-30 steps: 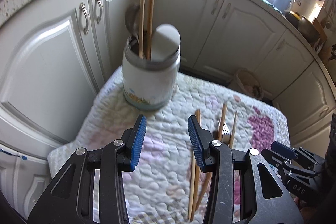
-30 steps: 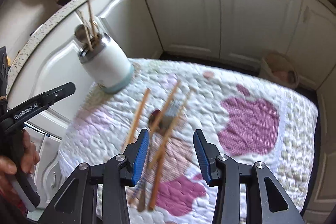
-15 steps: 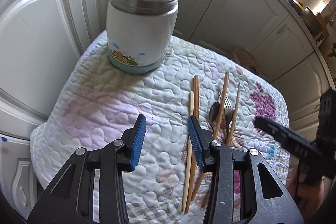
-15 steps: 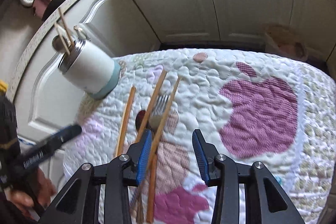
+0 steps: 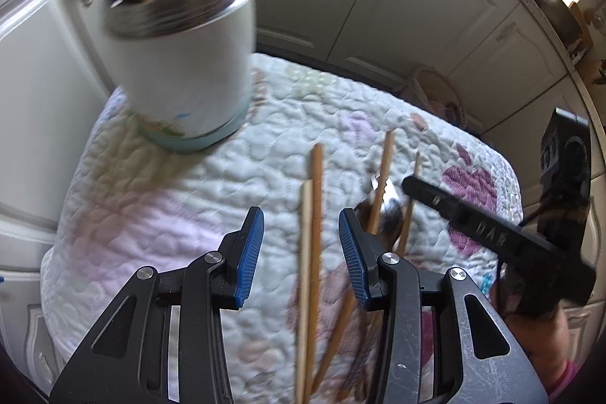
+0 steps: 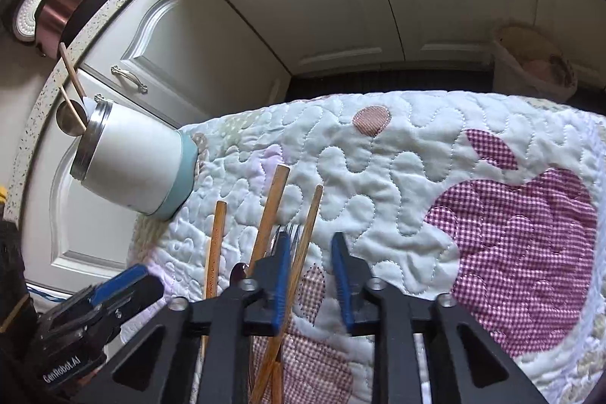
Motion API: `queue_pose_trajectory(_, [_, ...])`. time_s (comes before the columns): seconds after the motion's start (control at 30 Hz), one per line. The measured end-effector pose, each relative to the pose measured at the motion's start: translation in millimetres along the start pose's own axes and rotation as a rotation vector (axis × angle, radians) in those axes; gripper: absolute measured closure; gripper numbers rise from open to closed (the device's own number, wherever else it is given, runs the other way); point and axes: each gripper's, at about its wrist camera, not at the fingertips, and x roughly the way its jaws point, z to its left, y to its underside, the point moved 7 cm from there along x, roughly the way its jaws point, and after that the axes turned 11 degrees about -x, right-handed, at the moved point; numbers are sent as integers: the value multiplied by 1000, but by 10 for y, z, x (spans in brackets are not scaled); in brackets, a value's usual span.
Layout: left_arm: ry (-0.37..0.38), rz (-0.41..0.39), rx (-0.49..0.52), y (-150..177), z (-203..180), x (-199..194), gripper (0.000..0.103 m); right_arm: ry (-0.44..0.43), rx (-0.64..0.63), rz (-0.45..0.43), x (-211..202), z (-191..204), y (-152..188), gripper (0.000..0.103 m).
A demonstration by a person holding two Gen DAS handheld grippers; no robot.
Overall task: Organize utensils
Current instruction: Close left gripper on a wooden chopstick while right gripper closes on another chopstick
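Our left gripper [image 5: 301, 245] hangs with jaws apart over two chopsticks [image 5: 312, 233] lying between its fingers on the quilt [image 5: 181, 214]. Our right gripper [image 6: 310, 275], also spread, straddles another chopstick [image 6: 303, 245] beside the fork [image 6: 289, 233]. Farther off, the jar [image 5: 181, 63] stands at the quilt's far left corner, holding utensils.

The quilt [image 6: 378, 154] is soft stitched cloth, puffy and matt, with a checked pink patch at 3 o'clock. The chopsticks [image 5: 313, 214] look like bare wood, dull and smooth. The holder [image 5: 181, 63] at 11 o'clock has a glossy white body and a brushed metal rim. The fork [image 6: 291, 233] is shiny metal. The gripper pads [image 5: 248, 248] are ribbed blue, on matt black plastic arms
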Motion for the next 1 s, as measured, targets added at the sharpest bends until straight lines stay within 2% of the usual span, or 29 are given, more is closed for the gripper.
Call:
queue_pose_trajectory(0.3, [23,59,50,-272,-469,304,58,-58,12,-28,-205,-102,87,94])
queue_pose_trajectory(0.63, [-11,112,89,-427,-807,722,59,-54,17,-17,-329,-193,197,95])
queue_pose_trajectory(0.67, [-13,117,91,-436,-816,740,60,-54,22,-18,-323,-205,199,95])
queue_pose_trajectory(0.73, [-15,134,104,-446,-838,799,93,-58,31,-20,-335,-238,214,95])
queue_pose_trajectory(0.87, [-6,141,105,-439,-826,823,95,-58,28,-19,-379,-263,239,95])
queue_pose_trajectory(1.0, [31,103,94,-461,-789,601,96,-61,3,-39,-549,-213,243,95])
